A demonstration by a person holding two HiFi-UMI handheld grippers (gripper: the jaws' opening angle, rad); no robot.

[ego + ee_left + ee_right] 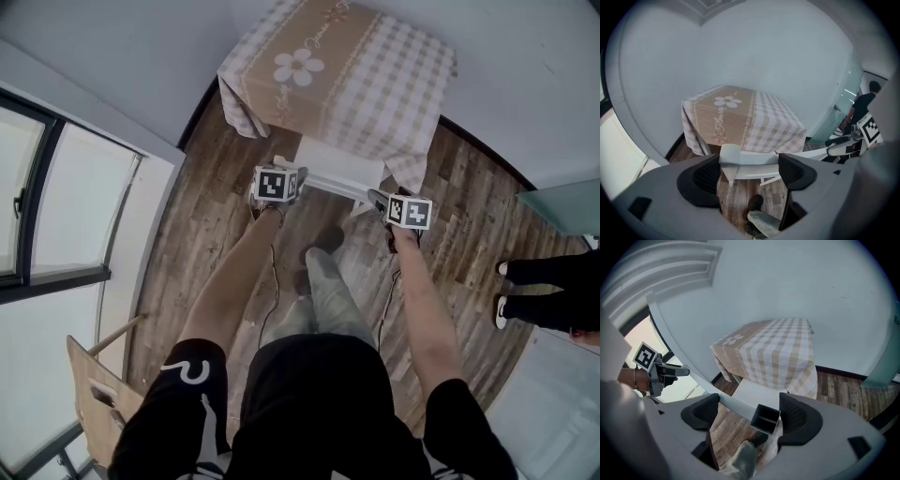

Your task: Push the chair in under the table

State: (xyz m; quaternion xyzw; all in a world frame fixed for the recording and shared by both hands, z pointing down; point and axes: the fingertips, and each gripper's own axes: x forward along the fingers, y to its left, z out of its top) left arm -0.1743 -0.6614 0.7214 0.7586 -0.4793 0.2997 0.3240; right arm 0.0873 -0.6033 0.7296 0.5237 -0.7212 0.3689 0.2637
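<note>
A table point(347, 66) under a beige checked cloth with a daisy stands against the wall. The white chair point(342, 167) has its seat partly beneath the cloth's near edge. My left gripper point(277, 185) is at the left end of the chair's top rail and my right gripper point(408, 211) at the right end. In the left gripper view the rail point(750, 158) lies between the wide-apart jaws of the left gripper point(750, 173). The right gripper point(747, 416) is open too, with the rail's hollow end point(765, 418) by its right jaw.
A large window point(37, 216) runs along the left. A wooden chair point(94, 394) stands at the lower left. Another person's legs point(544, 281) are at the right, near a teal panel point(562, 202). My own shoe point(323, 242) is on the plank floor behind the chair.
</note>
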